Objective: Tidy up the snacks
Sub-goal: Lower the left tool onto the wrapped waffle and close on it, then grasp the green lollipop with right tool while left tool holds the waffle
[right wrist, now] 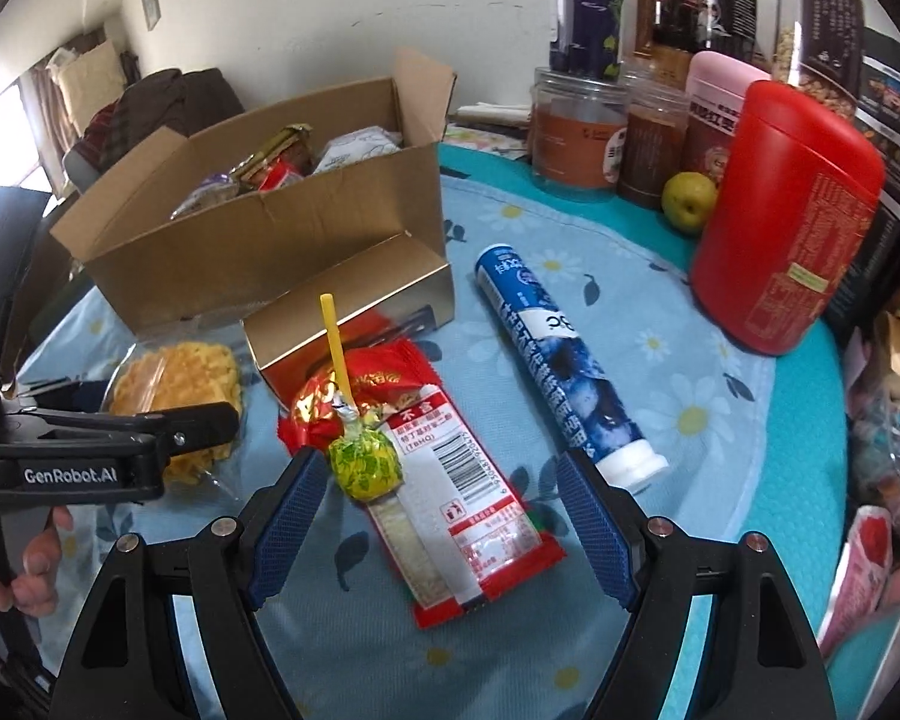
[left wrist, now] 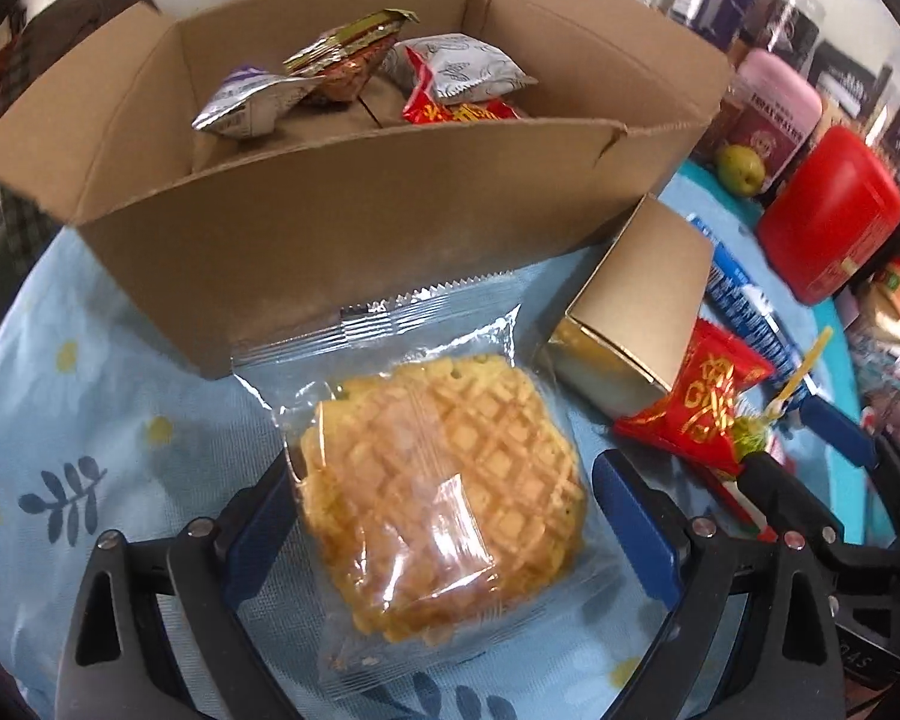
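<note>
An open cardboard box (left wrist: 354, 204) holds several wrapped snacks (left wrist: 450, 69); it also shows in the right wrist view (right wrist: 258, 240). My left gripper (left wrist: 444, 498) is open, its fingers either side of a clear-wrapped waffle cake (left wrist: 450, 492) lying on the blue cloth in front of the box. My right gripper (right wrist: 438, 480) is open above a long red snack packet (right wrist: 462, 480) and a green-wrapped lollipop (right wrist: 366, 462) with a yellow stick. A small red candy packet (right wrist: 354, 390) lies behind them.
A small open gold-lined carton (right wrist: 354, 306) lies beside the box. A blue tube (right wrist: 564, 360) lies to the right. A red canister (right wrist: 792, 222), a green fruit (right wrist: 687, 201) and several jars (right wrist: 582, 132) stand at the back right.
</note>
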Demonstrator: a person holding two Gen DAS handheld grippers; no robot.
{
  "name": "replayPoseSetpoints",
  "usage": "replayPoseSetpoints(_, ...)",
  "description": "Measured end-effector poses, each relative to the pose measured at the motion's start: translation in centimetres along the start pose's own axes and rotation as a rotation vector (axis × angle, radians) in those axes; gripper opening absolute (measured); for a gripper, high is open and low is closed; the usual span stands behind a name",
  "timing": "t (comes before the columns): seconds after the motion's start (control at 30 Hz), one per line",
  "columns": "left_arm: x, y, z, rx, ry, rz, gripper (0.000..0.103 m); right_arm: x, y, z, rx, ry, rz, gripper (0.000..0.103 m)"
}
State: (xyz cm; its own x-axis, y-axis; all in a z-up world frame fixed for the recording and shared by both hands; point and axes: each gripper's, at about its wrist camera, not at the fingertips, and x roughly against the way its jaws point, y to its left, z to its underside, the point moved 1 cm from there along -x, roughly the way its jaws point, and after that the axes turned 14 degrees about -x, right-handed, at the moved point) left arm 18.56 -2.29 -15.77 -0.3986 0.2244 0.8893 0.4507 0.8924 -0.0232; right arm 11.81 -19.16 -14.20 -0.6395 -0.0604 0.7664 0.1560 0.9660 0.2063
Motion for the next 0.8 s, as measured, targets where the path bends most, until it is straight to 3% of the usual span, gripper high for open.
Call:
replayPoseSetpoints(0.1, -0.3, -0.7, -0.1, -0.052, 0.021, -0.040, 0.096, -0.4, 0.4, 0.2, 0.021, 0.011, -0.006, 0.079)
replayPoseSetpoints(0.17, -0.4, -1.0, 0.0, -0.064, 0.020, -0.053, 0.096, -0.7, 0.6, 0.5, 0.035, 0.018, -0.008, 0.073)
replayPoseSetpoints(0.33, -0.4, -1.2, 0.2, -0.071, 0.007, -0.057, 0.096, -0.9, 1.2, 0.9, 0.066, 0.020, -0.007, 0.048)
replayPoseSetpoints(0.43, 0.0, -1.1, 0.6, -0.078, -0.020, -0.036, 0.089, -0.7, 1.4, 0.9, 0.067, 0.022, -0.029, 0.027)
replayPoseSetpoints(0.47, 0.3, -1.0, 0.8, -0.081, -0.024, -0.030, 0.084, -0.7, 1.4, 0.9, 0.066, 0.027, -0.036, 0.024)
replayPoseSetpoints(0.8, 2.3, -0.7, 3.3, -0.080, -0.019, 0.041, 0.082, 1.2, 2.3, 2.7, 0.062, 0.033, -0.071, 0.024)
